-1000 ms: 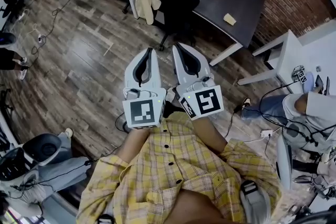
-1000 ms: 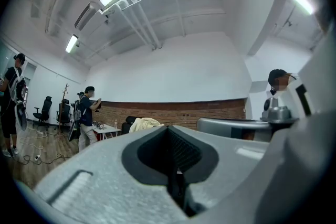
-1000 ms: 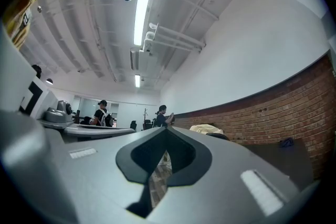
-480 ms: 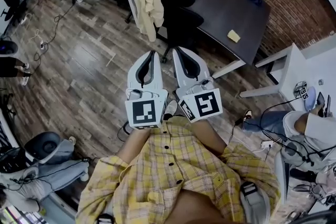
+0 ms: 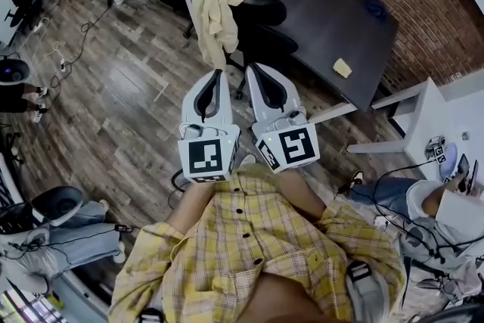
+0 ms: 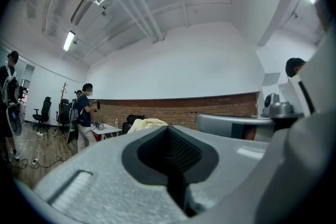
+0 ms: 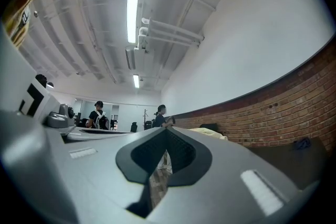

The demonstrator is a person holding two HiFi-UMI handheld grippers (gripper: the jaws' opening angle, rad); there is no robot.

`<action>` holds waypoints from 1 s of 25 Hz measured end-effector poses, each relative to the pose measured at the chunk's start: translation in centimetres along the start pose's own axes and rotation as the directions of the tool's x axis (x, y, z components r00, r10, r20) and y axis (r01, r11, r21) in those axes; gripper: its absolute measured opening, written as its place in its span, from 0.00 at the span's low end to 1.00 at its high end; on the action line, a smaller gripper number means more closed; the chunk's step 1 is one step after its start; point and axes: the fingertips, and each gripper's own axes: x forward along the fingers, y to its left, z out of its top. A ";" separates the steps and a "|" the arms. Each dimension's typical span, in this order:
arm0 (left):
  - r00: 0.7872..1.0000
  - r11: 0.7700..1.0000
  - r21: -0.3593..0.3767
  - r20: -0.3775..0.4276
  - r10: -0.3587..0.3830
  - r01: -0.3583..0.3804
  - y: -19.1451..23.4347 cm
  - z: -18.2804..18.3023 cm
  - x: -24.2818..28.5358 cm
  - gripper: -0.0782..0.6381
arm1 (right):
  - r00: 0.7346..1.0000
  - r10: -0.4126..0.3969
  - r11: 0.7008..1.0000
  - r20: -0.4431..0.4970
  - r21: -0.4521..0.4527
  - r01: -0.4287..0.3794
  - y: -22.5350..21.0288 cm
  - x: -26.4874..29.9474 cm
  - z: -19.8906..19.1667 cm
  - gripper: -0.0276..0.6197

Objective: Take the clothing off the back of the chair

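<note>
My left gripper [image 5: 216, 75] and right gripper [image 5: 253, 69] are closed, empty; clothing [image 5: 218, 5] drapes down the chair [image 5: 266, 32] ahead, nearer my left.

A dark rectangular desk [image 5: 325, 4] stands far right beside a red brick wall [image 5: 431, 11]. On it lie a small yellow pad [image 5: 342, 67] and, farther off, a small blue thing [image 5: 374, 7]. Thin cables [image 5: 64, 60] trail over the brown wood-plank floor [image 5: 121, 102] at left.

Clothing [image 5: 219, 0] — soft cloth, matt. Floor [image 5: 113, 94] — wood planks, slight sheen. Wall [image 5: 431, 4] rough brick. Desk [image 5: 325, 4] smooth, dark.
</note>
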 end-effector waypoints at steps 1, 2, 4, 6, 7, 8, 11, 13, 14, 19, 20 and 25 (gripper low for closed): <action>1.000 1.000 0.000 -0.003 0.001 -0.001 -0.2 -0.2 0.3 0.11 | 1.000 0.003 1.000 -0.001 0.004 -0.003 -0.3 0.0 -0.1 0.05; 1.000 1.000 -0.001 -0.005 0.002 -0.002 -0.4 -0.3 0.5 0.11 | 1.000 0.005 1.000 -0.003 0.010 -0.005 -0.6 0.1 -0.2 0.05; 1.000 1.000 -0.003 -0.009 0.006 -0.006 -0.3 -0.5 1.1 0.11 | 1.000 0.011 1.000 -0.004 0.022 -0.011 -1.0 0.7 -0.3 0.05; 1.000 1.000 -0.006 -0.011 0.010 -0.010 0.1 -0.5 1.5 0.11 | 1.000 0.016 1.000 -0.006 0.021 -0.015 -1.2 1.3 -0.5 0.05; 1.000 1.000 -0.008 -0.011 0.010 -0.010 0.3 -0.4 1.8 0.11 | 1.000 0.015 1.000 -0.008 0.019 -0.015 -1.2 1.6 -0.6 0.05; 1.000 1.000 -0.008 -0.010 0.009 -0.009 0.5 -0.4 2.1 0.11 | 1.000 0.013 1.000 -0.011 0.018 -0.013 -1.3 1.8 -0.8 0.05; 1.000 1.000 -0.009 -0.013 0.002 -0.002 1.2 -0.4 2.9 0.11 | 1.000 0.007 1.000 -0.024 0.018 -0.007 -1.5 2.7 -1.2 0.05; 1.000 1.000 -0.013 -0.014 -0.008 0.008 1.8 -0.3 3.5 0.11 | 1.000 -0.003 1.000 -0.031 0.017 0.004 -1.5 3.4 -1.3 0.05; 1.000 1.000 -0.014 -0.015 -0.016 0.016 2.1 -0.2 3.9 0.11 | 0.999 -0.012 1.000 -0.031 0.014 0.013 -1.6 3.7 -1.3 0.05; 0.997 0.997 -0.016 -0.025 -0.073 0.072 3.3 0.1 5.9 0.11 | 0.998 -0.057 0.998 -0.031 0.000 0.057 -2.1 5.6 -1.1 0.05; 0.996 0.997 -0.016 -0.028 -0.080 0.080 3.6 0.1 6.2 0.11 | 0.997 -0.064 0.998 -0.031 -0.002 0.064 -2.1 6.0 -1.1 0.05; 0.991 0.992 -0.017 -0.036 -0.127 0.126 5.0 0.3 8.1 0.11 | 0.995 -0.100 0.995 -0.029 -0.002 0.100 -2.5 7.6 -1.4 0.05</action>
